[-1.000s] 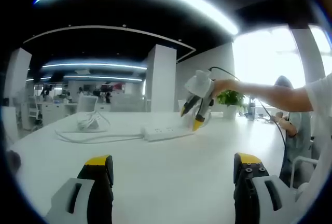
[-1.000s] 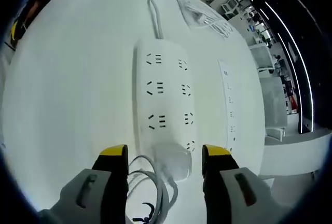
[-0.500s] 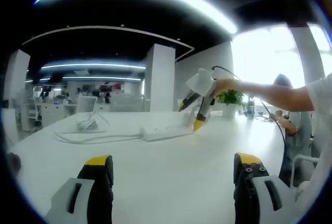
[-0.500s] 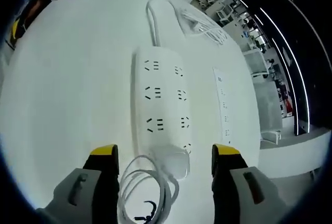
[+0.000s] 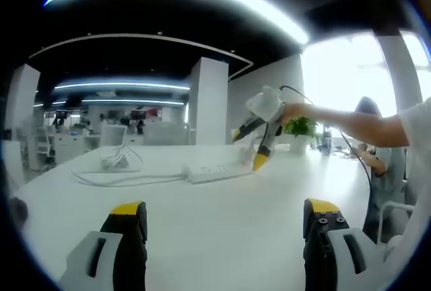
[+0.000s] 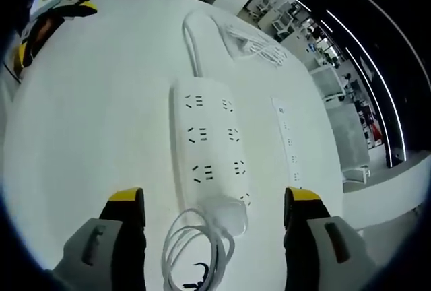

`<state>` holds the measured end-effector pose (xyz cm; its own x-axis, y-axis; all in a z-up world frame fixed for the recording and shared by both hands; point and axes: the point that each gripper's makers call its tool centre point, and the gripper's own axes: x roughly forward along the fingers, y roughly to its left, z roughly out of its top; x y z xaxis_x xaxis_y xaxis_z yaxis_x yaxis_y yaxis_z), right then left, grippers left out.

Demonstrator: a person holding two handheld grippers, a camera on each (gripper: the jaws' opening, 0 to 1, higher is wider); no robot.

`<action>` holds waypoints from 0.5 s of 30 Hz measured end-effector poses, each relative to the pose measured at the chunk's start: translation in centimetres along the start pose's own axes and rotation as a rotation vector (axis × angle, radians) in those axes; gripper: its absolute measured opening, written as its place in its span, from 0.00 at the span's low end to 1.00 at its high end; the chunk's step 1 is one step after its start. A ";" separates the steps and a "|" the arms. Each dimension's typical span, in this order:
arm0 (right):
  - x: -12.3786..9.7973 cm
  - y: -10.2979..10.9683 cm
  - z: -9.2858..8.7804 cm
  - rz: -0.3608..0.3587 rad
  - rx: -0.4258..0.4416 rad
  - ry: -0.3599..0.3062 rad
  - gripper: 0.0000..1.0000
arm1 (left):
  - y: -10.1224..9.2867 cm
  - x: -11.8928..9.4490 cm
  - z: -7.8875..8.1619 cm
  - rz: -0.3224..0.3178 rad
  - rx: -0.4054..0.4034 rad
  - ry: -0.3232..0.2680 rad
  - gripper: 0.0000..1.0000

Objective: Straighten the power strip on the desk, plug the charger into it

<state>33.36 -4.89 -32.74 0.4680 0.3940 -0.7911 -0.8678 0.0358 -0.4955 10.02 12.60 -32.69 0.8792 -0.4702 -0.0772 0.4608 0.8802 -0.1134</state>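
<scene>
R gripper (image 6: 212,200) fingers spread wide, holding nothing, hovering over white surface (image 6: 81,122); power strip (image 6: 207,146) lies lengthwise ahead, charger (image 6: 225,211) plugged in at its near end, 6 o'clock, betw. the fingers, coiled cable (image 6: 188,247) just below; L gripper (image 5: 224,217) fingers wide apart, empty; strip approx. 12 o'clock, well off, in left gripper view.

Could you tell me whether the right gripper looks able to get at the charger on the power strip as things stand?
Probably yes. The right gripper hangs above the charger, jaws spread wider than it, with nothing between them. Its looped cable lies just behind.
</scene>
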 end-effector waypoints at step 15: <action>-1.6 0.2 1.8 -0.010 0.165 -0.217 1.00 | 0.3 0.0 -0.2 0.002 -0.006 0.002 0.99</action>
<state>32.07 -3.84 -30.91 0.4457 0.5799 -0.6819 -0.8869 0.1831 -0.4241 10.11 12.87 -32.92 0.8799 -0.4684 -0.0793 0.4582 0.8808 -0.1190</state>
